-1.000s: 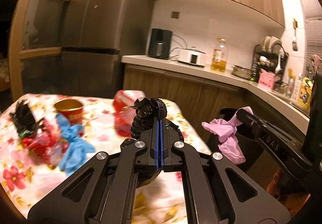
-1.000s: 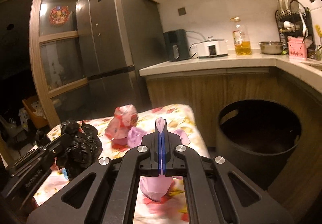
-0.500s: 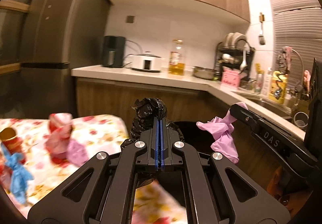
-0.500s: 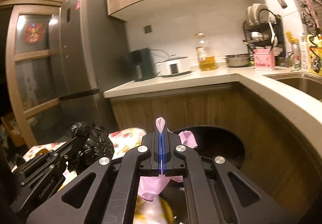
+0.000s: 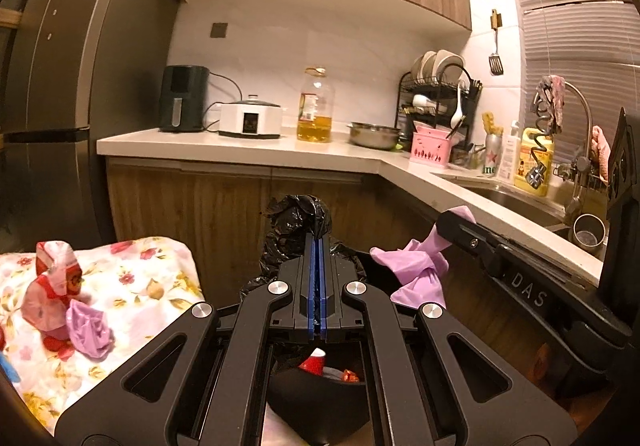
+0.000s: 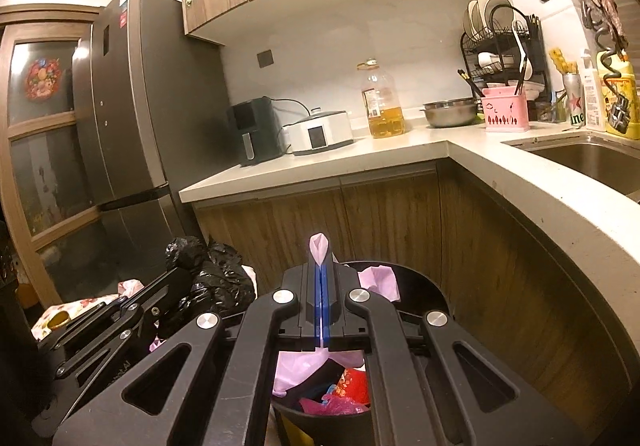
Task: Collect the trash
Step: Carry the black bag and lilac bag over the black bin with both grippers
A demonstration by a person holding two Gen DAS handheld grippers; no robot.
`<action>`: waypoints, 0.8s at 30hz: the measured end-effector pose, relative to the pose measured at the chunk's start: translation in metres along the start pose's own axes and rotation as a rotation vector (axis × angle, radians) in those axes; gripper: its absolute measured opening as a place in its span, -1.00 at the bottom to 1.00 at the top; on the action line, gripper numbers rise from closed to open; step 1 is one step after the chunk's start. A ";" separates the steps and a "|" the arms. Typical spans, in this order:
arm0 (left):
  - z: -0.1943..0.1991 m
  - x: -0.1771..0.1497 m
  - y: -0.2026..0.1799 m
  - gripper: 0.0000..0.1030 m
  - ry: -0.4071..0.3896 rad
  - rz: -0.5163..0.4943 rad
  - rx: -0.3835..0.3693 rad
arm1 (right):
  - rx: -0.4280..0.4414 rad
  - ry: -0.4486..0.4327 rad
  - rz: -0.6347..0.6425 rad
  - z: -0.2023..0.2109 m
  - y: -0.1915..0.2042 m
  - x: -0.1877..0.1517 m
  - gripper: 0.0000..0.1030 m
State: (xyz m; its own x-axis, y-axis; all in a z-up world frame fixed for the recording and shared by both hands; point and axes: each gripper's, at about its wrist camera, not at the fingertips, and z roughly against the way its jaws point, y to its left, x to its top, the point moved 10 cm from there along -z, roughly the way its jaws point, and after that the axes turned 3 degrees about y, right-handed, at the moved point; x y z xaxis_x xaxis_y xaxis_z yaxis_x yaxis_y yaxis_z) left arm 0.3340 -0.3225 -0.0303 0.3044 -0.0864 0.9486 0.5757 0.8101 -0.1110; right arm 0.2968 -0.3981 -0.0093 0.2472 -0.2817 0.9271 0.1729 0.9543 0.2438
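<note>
The left gripper (image 5: 319, 246) is clenching a crumpled black plastic bag (image 5: 298, 221), which is bunching up past its blue pads, and it is hanging over the near rim of a round black bin (image 6: 424, 298) that is standing against the wooden cabinets under the counter (image 5: 240, 149). The right gripper (image 6: 321, 264) is pinching a pink plastic bag (image 6: 318, 246) in the same way (part of it is poking out above the fingertips, the rest is drooping below the jaws), and it is sitting right over the bin's opening. Inside the bin, red and pink scraps (image 6: 344, 390) are lying in a heap. To the left, a table with a flowered cloth (image 5: 132, 286) is carrying more rubbish: a pink and red wrapper (image 5: 52, 294) is standing with a small purple scrap (image 5: 86, 330) just beside it. The two grippers are hanging side by side, near one another but not touching.
</note>
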 end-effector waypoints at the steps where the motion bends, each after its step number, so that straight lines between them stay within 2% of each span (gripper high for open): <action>1: -0.003 0.000 0.000 -0.99 0.002 0.001 -0.001 | 0.001 0.004 -0.001 -0.003 -0.001 0.000 -0.97; 10: -0.029 -0.010 -0.006 -0.99 0.043 0.006 -0.045 | 0.007 0.023 -0.006 -0.016 -0.006 -0.003 -0.97; 21: -0.047 -0.019 -0.006 -0.98 0.080 0.013 -0.065 | 0.028 0.056 -0.024 -0.029 -0.014 -0.007 -0.97; 23: -0.049 -0.021 -0.006 -0.98 0.087 0.009 -0.063 | 0.033 0.053 -0.029 -0.029 -0.015 -0.008 -0.89; 24: -0.049 -0.022 -0.006 -0.98 0.090 0.007 -0.062 | 0.034 0.053 -0.032 -0.030 -0.016 -0.008 -0.78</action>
State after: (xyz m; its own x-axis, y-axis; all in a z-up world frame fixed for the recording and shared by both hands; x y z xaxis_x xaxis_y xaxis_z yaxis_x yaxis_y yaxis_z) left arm 0.3614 -0.3543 -0.0649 0.3742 -0.1345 0.9175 0.6179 0.7740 -0.1386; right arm 0.3203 -0.4144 -0.0287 0.2920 -0.3161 0.9027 0.1493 0.9473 0.2834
